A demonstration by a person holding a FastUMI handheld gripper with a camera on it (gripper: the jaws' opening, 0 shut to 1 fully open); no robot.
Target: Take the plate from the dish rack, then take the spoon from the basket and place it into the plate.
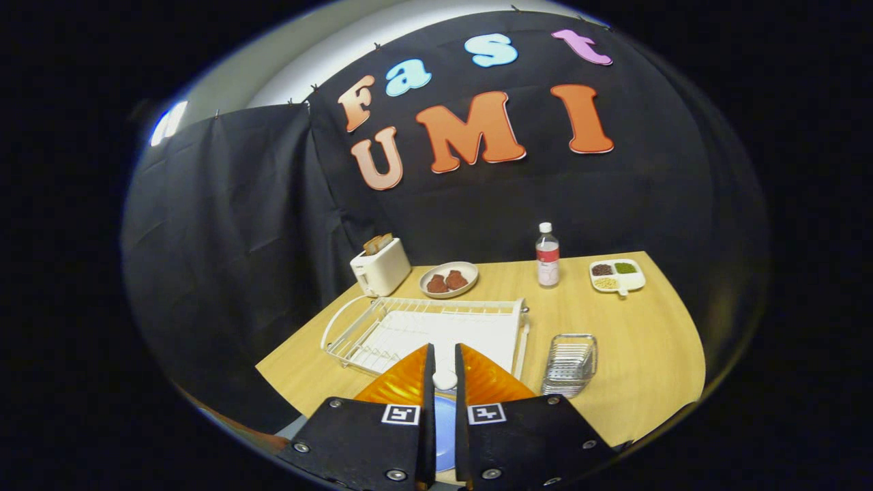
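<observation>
**One gripper closed on a spoon above one blue plate**

The gripper has two orange fingers, drawn near together with a narrow gap between them. In that gap, near the tips, sits the pale rounded end of one spoon, and both fingers press against it from either side. Each finger carries one black-and-white square marker on its black mount.

Directly under the fingers, showing through the gap behind the spoon, lies one light blue plate on the wooden table.

Just ahead of the fingertips stands one white wire dish rack with a white drip tray inside it; no dishes can be made out in its slots. To the right of the fingers, beside the rack and apart from it, stands one small metal mesh basket; whether anything lies in it is too small to tell.

Beyond the rack, further along the table, are four more things. To the far left is one white toaster with toast poking from its top. Next to it is one shallow bowl holding two brown pieces of food. Further right stands one clear bottle with a white cap, upright. Furthest right is one white divided tray with three filled compartments: dark, green and pale contents.
</observation>
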